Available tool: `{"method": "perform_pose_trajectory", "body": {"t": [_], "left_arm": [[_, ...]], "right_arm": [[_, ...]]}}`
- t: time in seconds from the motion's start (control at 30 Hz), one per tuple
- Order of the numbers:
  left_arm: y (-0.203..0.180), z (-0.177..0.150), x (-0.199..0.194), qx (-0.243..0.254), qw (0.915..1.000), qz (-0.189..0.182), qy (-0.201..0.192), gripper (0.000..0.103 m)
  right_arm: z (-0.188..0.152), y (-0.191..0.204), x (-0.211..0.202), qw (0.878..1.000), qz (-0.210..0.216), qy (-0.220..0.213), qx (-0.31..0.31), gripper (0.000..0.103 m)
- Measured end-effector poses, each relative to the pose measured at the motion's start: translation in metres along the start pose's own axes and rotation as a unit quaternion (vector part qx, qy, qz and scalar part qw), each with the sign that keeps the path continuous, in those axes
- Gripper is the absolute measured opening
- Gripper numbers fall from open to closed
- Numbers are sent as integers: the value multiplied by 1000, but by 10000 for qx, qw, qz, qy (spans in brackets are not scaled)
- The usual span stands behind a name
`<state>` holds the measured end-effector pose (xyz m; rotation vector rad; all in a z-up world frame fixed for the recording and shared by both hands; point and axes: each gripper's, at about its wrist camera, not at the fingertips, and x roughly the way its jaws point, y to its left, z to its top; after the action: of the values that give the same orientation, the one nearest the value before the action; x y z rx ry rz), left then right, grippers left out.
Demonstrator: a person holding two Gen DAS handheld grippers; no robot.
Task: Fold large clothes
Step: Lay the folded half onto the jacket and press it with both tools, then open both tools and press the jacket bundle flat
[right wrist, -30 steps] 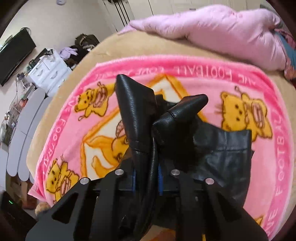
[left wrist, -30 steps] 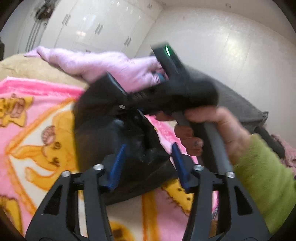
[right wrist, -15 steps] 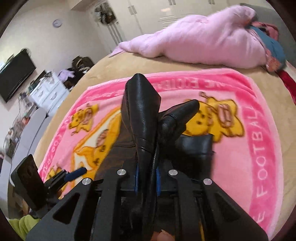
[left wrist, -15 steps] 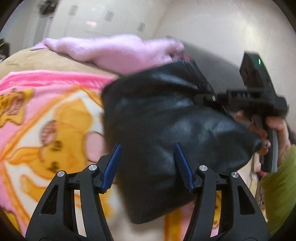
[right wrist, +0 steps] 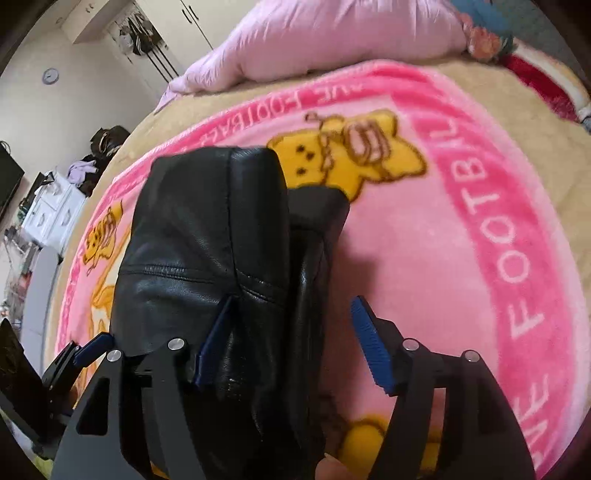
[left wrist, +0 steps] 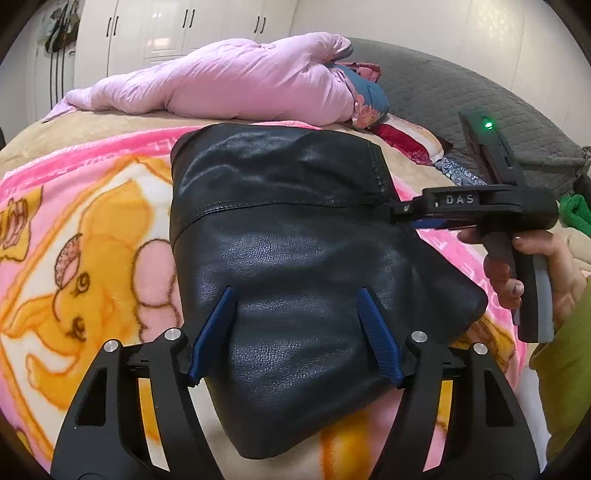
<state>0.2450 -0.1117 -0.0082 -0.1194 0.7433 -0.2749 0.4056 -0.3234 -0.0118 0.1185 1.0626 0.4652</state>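
Observation:
A black leather garment [left wrist: 295, 229] lies folded on the pink cartoon blanket [left wrist: 92, 229]. My left gripper [left wrist: 297, 332] hovers over its near end, jaws opening, blue pads apart over the leather without pinching it. In the left wrist view, a hand [left wrist: 535, 266] holds my right gripper [left wrist: 406, 216] at the garment's right edge. From the right wrist view the right gripper [right wrist: 291, 343] is opening. The thick folded edge [right wrist: 207, 236] sits between its jaws, against the left pad, and the right pad is free. A left finger [right wrist: 92, 345] shows at lower left.
A pink duvet [left wrist: 229, 85] and patterned pillows [left wrist: 369, 99] are piled at the far side, before a grey headboard [left wrist: 461, 96]. Tan bedding [right wrist: 517, 122] rims the blanket. White drawers [right wrist: 51, 214] and a wardrobe [left wrist: 166, 29] stand beyond the bed.
The right gripper, shut on a bunched fold of leather before, has spread its jaws and sunk. The garment now lies flatter on the blanket. The left jaws have widened.

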Motion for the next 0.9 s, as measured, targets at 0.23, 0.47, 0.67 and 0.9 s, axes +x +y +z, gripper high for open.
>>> {"method": "perform_pose_trajectory", "body": {"t": [0.23, 0.47, 0.67, 0.9], "left_arm": [[0, -3, -3, -107, 9999, 23, 10, 62], [-3, -5, -5, -79, 10000, 32, 27, 62], [-1, -6, -8, -115, 9999, -32, 23, 62], [-10, -9, -11, 37, 9999, -154, 9, 68]], "right_arm": [[4, 60, -22, 9852, -1227, -724, -955, 65], [6, 95, -56, 9717, -1186, -1572, -1304, 73], [19, 77, -1, 9929, -683, -615, -752, 71], [9, 15, 24, 9980, -331, -228, 495, 70]]}}
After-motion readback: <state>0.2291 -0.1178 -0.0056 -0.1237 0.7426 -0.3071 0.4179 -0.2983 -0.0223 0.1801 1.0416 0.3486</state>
